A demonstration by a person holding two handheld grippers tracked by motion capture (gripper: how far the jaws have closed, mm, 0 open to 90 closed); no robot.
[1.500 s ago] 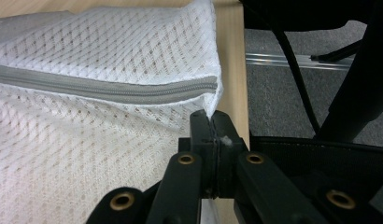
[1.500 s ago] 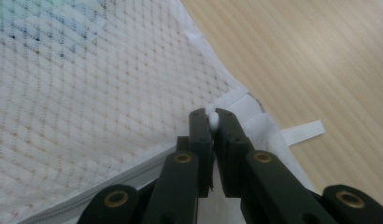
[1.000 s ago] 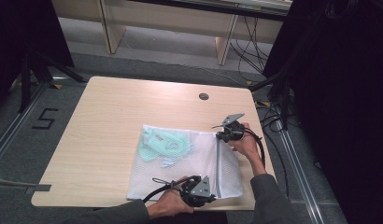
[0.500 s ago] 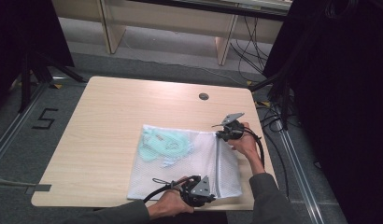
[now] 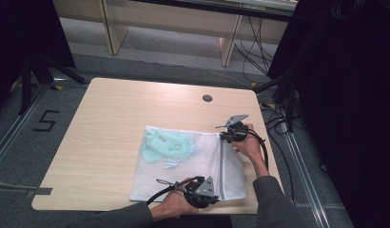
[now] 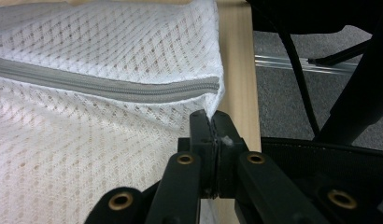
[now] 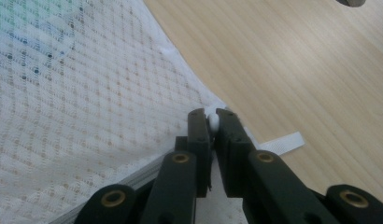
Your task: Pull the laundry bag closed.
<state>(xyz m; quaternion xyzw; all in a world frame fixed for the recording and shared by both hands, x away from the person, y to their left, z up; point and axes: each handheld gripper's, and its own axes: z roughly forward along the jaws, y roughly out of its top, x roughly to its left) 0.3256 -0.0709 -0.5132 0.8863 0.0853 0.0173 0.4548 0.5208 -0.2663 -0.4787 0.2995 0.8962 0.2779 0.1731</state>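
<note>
A white mesh laundry bag (image 5: 183, 164) lay flat on a light wooden table (image 5: 112, 118), with a mint-green garment (image 5: 167, 145) showing through its mesh. A grey zipper (image 5: 221, 166) ran across the bag near its right end, from the far edge to the near edge.

The left gripper (image 5: 213, 192), held in a hand (image 5: 176, 204) at the near table edge, had its jaws pressed together on the near corner of the bag. In the left gripper view, the left gripper (image 6: 211, 123) pinched the mesh fabric (image 6: 87, 154) right at the bag's corner, and the closed end of the zipper (image 6: 133, 88) lay just beyond the fingertips. The table's edge and grey floor (image 6: 292, 93) lay to the right of the fingers.

The right gripper (image 5: 225, 135), held in a hand (image 5: 250, 147), sat at the bag's far edge, at the other end of the zipper. In the right gripper view, the right gripper (image 7: 212, 121) had its jaws closed on a small white piece at the bag's edge. A white ribbon tab (image 7: 283, 142) lay just to the right of the fingers, and mesh spread to their left.
</note>
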